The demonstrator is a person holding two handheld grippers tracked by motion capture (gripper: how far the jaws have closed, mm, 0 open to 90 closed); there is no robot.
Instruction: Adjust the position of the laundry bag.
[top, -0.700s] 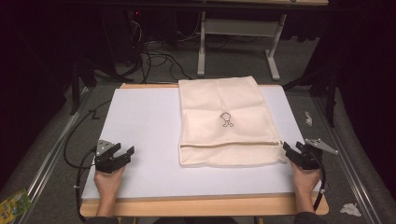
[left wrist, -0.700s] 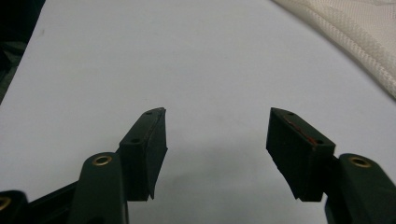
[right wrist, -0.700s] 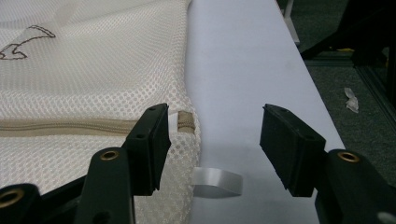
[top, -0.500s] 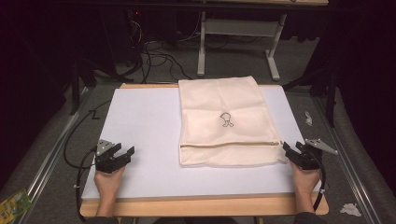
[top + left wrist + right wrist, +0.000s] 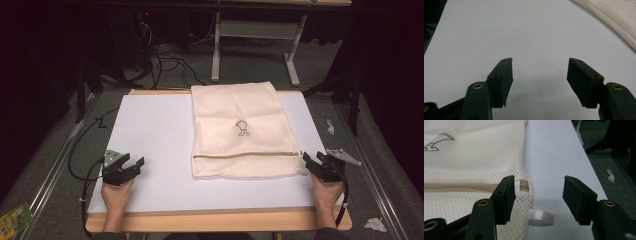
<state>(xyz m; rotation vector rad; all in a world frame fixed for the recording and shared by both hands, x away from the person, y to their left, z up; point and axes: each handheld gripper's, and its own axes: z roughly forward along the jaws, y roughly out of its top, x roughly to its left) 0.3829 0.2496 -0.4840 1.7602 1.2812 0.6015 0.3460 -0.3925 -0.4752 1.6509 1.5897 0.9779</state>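
Cream mesh bag (image 5: 239, 131) lies just beside the right gripper (image 5: 316, 163), well apart from the left gripper (image 5: 131, 164). Both claws stand released, empty. Nothing has shifted since the earlier frames.

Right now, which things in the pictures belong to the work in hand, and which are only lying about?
Part of the work:
- cream mesh bag with its zipper and white tab
- right gripper, open beside the bag's corner
- left gripper, open over the white table

Only lying about:
- crumpled paper scraps on the floor
- green packet
- cables behind the table
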